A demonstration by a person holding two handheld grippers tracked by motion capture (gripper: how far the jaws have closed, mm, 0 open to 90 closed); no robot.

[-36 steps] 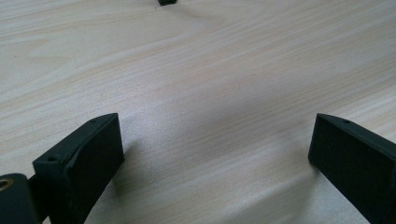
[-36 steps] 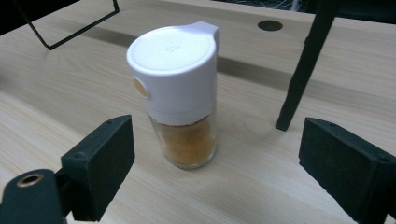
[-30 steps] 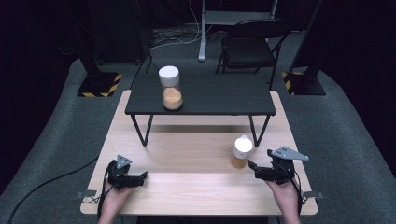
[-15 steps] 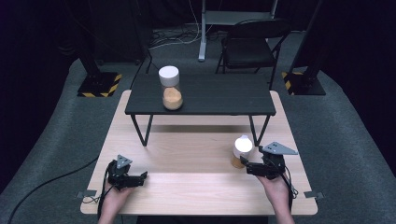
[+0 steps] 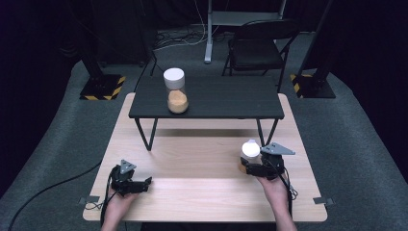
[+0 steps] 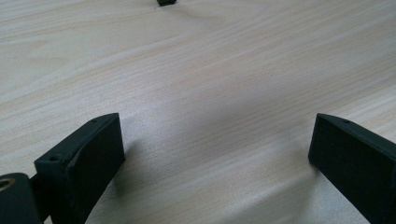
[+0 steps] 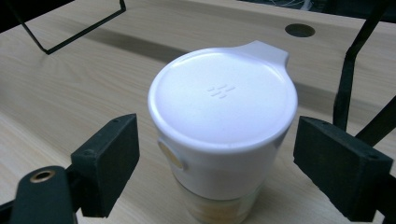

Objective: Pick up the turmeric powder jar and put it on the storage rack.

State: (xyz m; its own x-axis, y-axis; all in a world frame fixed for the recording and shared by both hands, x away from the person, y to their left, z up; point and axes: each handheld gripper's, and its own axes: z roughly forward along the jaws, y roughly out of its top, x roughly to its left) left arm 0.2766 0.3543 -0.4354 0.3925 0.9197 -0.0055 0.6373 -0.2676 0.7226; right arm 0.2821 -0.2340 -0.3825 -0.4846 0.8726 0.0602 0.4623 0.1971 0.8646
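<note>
Since a second ago the right gripper (image 5: 253, 168) has slid in across the surface (image 5: 202, 202) toward the near jar (image 5: 248, 155), and its fingers have been closing around it; the left gripper (image 5: 139, 184) has not shifted. Nearest the person, the left gripper rests low over bare wood at the front left, its fingers (image 6: 91, 161) wide apart with nothing between them. A little farther in, at the right, the near jar stands upright on the wood between the right gripper's fingers (image 7: 109, 161), which stand either side of its white lid (image 7: 223, 105); a gap shows on both sides, so the pads do not yet press on it. I judge the work to be at its start: the reach is made, while the grip, the lift and any carrying are left to do. Beyond, a small black table (image 5: 231, 98) stands on the wood, and on it, well apart from the near jar, a second jar (image 5: 176, 91) with a white lid and orange-brown filling stands untouched. The right gripper view gives what the high view cannot: the slim gaps beside the lid, its small tab pointing away from the camera, and pale filling low in the glass. The high view alone relates both jars, both hands and the black table.
</note>
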